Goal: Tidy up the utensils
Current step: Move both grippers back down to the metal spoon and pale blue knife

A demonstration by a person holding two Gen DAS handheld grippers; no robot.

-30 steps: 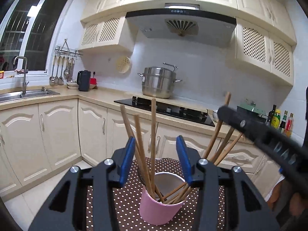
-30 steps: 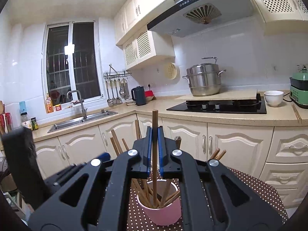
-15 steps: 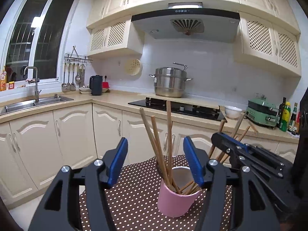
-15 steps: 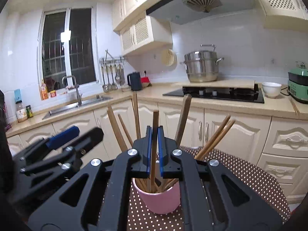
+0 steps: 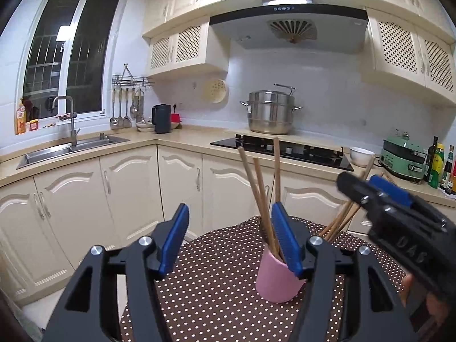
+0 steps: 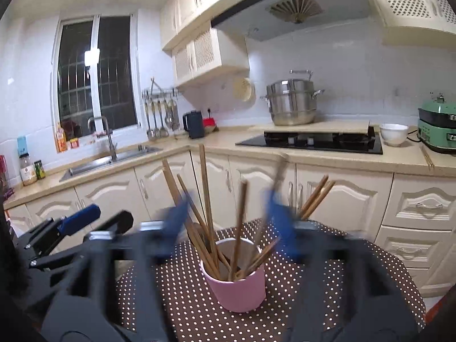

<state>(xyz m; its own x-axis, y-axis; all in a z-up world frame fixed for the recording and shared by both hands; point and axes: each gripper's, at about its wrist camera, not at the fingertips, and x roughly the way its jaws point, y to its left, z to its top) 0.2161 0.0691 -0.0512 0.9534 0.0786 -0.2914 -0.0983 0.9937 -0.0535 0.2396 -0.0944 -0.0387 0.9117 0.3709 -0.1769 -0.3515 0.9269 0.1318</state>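
A pink cup point(image 6: 236, 290) stands on a brown polka-dot tablecloth point(image 6: 356, 273) and holds several wooden chopsticks point(image 6: 206, 199). My right gripper point(image 6: 230, 216) is open and blurred by motion, its blue pads on either side of the cup, above it. A chopstick point(image 6: 238, 228) stands free in the cup between them. My left gripper point(image 5: 230, 239) is open and empty, to the left of the cup point(image 5: 278, 282). The right gripper also shows at the right in the left wrist view point(image 5: 379, 188).
Cream kitchen cabinets point(image 5: 85, 199) run behind the table. On the counter are a sink point(image 5: 71, 148), a black hob point(image 5: 285, 151), a steel pot point(image 5: 270, 114), a white bowl point(image 6: 394, 134) and a green cooker point(image 6: 436, 128).
My right gripper has opened and let go of the chopstick, which now stands in the cup. My left gripper has drawn back to the left of the cup.
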